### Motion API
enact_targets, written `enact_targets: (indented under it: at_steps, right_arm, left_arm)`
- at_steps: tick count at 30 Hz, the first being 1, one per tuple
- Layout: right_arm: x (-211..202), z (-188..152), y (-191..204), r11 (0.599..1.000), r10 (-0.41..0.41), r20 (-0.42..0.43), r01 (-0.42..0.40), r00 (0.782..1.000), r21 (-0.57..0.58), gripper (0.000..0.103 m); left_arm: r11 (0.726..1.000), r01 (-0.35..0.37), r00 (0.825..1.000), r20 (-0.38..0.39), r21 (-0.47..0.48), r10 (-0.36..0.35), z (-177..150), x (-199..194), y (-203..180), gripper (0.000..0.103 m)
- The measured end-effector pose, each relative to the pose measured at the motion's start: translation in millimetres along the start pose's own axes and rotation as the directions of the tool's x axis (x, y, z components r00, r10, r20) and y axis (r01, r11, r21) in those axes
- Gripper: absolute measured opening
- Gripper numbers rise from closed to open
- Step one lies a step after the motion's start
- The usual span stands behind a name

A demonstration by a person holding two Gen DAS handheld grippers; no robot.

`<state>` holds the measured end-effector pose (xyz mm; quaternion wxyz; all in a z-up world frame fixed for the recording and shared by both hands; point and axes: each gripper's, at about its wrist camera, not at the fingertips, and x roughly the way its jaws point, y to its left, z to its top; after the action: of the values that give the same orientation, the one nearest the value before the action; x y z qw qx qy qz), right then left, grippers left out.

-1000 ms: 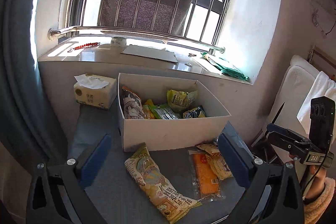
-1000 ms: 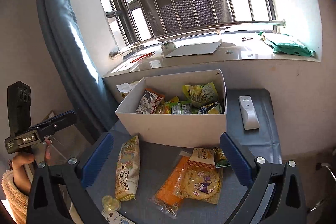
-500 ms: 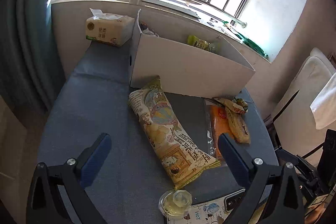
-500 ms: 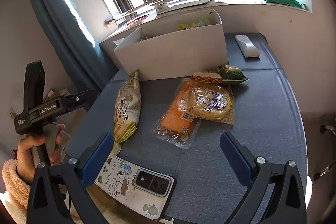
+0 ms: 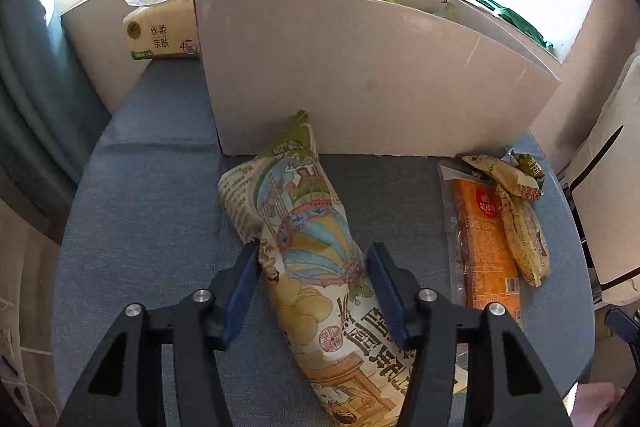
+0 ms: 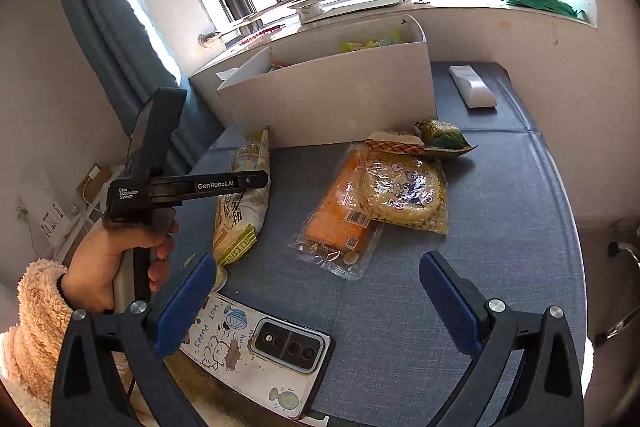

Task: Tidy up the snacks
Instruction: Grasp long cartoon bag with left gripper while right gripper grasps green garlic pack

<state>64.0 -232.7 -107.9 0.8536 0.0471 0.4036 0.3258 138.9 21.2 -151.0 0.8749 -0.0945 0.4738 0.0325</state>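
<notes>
A long chip bag lies on the blue table, its far end against the white box. My left gripper straddles the bag's middle, pads touching both sides. In the right wrist view the same bag lies under the left gripper body. An orange packet, a yellow cartoon packet on top of it and a green packet lie before the box. My right gripper is open and empty, above the table near the orange packet.
A tissue pack stands left of the box. A white remote lies at the right of the box. A phone in a cartoon case lies at the near table edge. Window sill behind; curtain at left.
My left gripper has dropped down onto the chip bag and its jaws have narrowed around it. My right gripper has lowered and moved slightly closer to the table.
</notes>
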Motion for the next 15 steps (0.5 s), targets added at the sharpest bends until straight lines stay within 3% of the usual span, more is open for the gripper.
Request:
enact_targets:
  at_steps: [2,4,8,11,15]
  right_arm:
    - [0.3,0.8,-3.4,1.000,0.003,0.001,-0.003,1.000,0.012,0.103]
    - [0.0,1.6,-7.0,1.000,0.005,0.004,-0.005,1.000,0.020,0.103]
    - [2.1,11.2,-22.8,0.998,-0.017,0.021,0.015,1.000,0.068,0.103]
    - [12.3,29.1,-45.1,0.992,-0.022,0.030,0.018,0.999,0.123,0.103]
    - [40.2,65.0,-81.6,0.982,-0.075,0.009,0.072,0.997,0.174,0.103]
  left_arm:
    - [1.000,0.015,0.999,0.029,0.013,-0.016,2.2,-5.7,1.2,0.035]
    - [0.998,0.056,0.997,0.058,0.003,-0.056,5.1,-16.4,4.7,0.028]
    - [0.995,0.092,0.985,0.144,0.045,-0.098,4.6,-49.4,0.4,0.026]
    - [0.986,0.158,0.966,0.199,0.051,-0.165,7.2,-75.4,3.7,0.025]
    - [0.981,0.176,0.940,0.283,0.083,-0.193,9.8,-112.1,3.7,0.024]
